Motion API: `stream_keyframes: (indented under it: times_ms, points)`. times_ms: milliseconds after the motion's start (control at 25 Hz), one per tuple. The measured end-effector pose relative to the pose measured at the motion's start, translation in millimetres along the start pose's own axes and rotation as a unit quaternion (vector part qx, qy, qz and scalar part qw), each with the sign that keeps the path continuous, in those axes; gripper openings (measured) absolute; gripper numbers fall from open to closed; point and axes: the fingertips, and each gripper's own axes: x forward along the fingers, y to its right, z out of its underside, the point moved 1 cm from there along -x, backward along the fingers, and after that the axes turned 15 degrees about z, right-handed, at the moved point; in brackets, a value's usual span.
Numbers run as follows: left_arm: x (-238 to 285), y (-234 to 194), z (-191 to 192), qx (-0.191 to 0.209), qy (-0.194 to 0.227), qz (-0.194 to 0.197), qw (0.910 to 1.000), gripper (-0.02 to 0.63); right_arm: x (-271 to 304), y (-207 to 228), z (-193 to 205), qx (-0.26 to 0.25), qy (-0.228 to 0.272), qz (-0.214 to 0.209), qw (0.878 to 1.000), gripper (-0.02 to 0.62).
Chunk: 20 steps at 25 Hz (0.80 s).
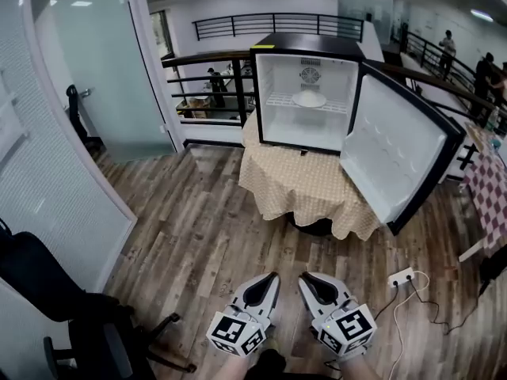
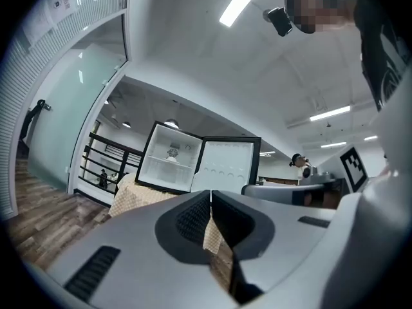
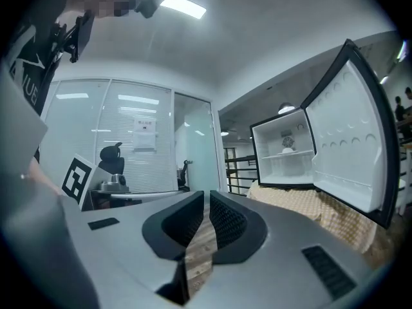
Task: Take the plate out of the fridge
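1. Claws. I hold both over the wooden floor point(image 1: 206, 236), well apart from the fridge point(image 1: 273, 93). The left claw point(image 1: 273, 275) is closed, its tips meeting with nothing between them. The right claw point(image 1: 304, 276) is likewise drawn together, with only a thin slit between its pads, and grips nothing. Both point toward the fridge.

2. Fridge. It stands on a worktop point(image 1: 301, 188) draped in a chequered cloth. Its door point(image 1: 400, 153) is swung wide to the right, past the worktop's right edge.

3. Plate. The plate point(image 1: 309, 99) lies flat, face up, on the wire shelf point(image 1: 277, 101) in the upper part of the cabinet. It sits about midway between the shelf's left and right edges, below the round vent on the back wall. It is round, so it shows no long axis and no heading.

4. Differences between views.
- The head view alone shows both claws side by side, an extension socket point(image 1: 402, 276) on the floor to my right and an office chair point(image 1: 47, 291) to my left.
- The left gripper view shows the left claw point(image 2: 210, 195), the plate point(image 2: 171, 159) as a small pale shape, and the fridge interior at an angle.
- The right gripper view shows the right claw point(image 3: 206, 195), the plate point(image 3: 287, 150) and the door's inner face. It also shows a glass-walled room that the left gripper view lacks.
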Motion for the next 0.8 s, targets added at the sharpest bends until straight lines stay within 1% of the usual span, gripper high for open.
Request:
stream_keyframes:
  times_ms: [400, 600, 800]
  points:
    - [10, -52, -4, -0.011, -0.001, 0.019, 0.9997, 0.015, 51, 1, 4, 0.018, -0.013, 0.016, 1.0, 0.051]
    - [6, -79, -10, -0.019, 0.007, 0.017, 0.9997, 0.015, 72, -5, 3, 0.024, -0.017, 0.019, 0.999, 0.051]
    - [7, -90, -6, -0.028, 0.007, 0.015, 0.9995, 0.015, 84, -4, 10, 0.029, -0.028, 0.019, 0.999, 0.051]
